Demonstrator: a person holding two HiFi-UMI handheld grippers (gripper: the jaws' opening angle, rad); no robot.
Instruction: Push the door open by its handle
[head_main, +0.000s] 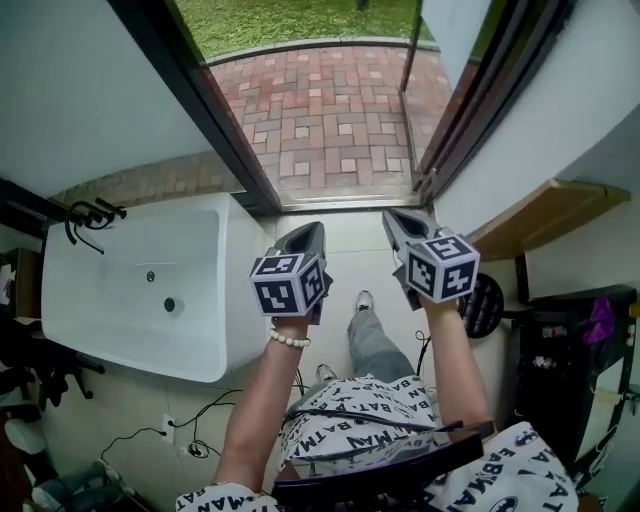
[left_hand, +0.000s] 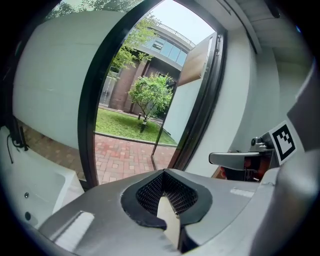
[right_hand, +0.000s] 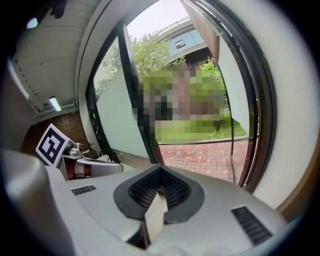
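Both grippers are up in front of the doorway, side by side and apart. The left gripper (head_main: 305, 232) has its fingers (left_hand: 150, 192) pressed together with nothing between them. The right gripper (head_main: 400, 222) is the same: fingers (right_hand: 176, 189) fully closed and empty.

The door (head_main: 462, 30) stands wide open at the far right. It is swung outward over the brick paving (head_main: 330, 110), well beyond both grippers, and neither touches it. A thin dark upright bar (head_main: 410, 50) runs along its far edge, but I cannot tell whether that is the handle.

Grass (head_main: 290, 20) lies past the bricks. A white basin (head_main: 130, 290) sits on the near left, beside the dark door frame (head_main: 215, 110). The person's foot (head_main: 364, 300) is on the pale floor just short of the threshold.
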